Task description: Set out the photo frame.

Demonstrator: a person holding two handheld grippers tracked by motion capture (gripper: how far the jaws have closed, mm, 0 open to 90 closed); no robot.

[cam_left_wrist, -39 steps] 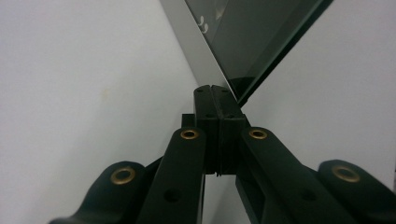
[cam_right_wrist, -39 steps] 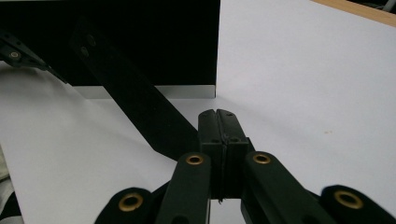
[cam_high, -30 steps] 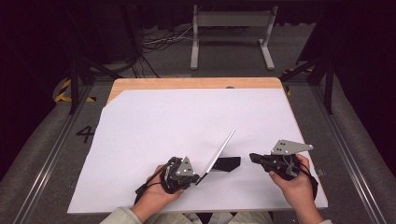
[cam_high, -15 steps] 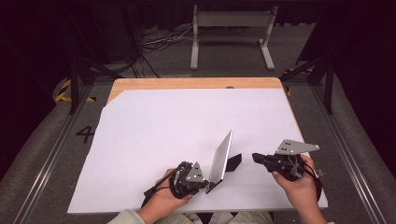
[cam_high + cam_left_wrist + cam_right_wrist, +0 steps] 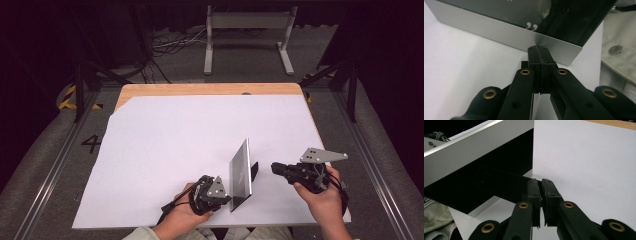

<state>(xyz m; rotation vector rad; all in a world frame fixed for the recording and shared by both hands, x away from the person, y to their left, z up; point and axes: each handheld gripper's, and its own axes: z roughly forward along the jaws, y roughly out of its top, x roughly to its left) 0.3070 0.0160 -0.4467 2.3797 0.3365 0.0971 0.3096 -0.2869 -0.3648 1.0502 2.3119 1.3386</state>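
Frame w/ a silver border and dark glossy face is standing up on edge near the front of the table, tilted a bit, black stand flap poking out behind it. No boxes or bins anywhere, so nothing holding anything. Left gripper is pinching the frame's bottom silver edge, jaws pressed tight on it. Right gripper sits just right of the frame by the flap; its jaws have just been opening a crack, a thin gap btwn them w/ nothing in it. Surface is a big white sheet over a wood tabletop. Grey carpet, a metal stand and cables behind, room's dark.
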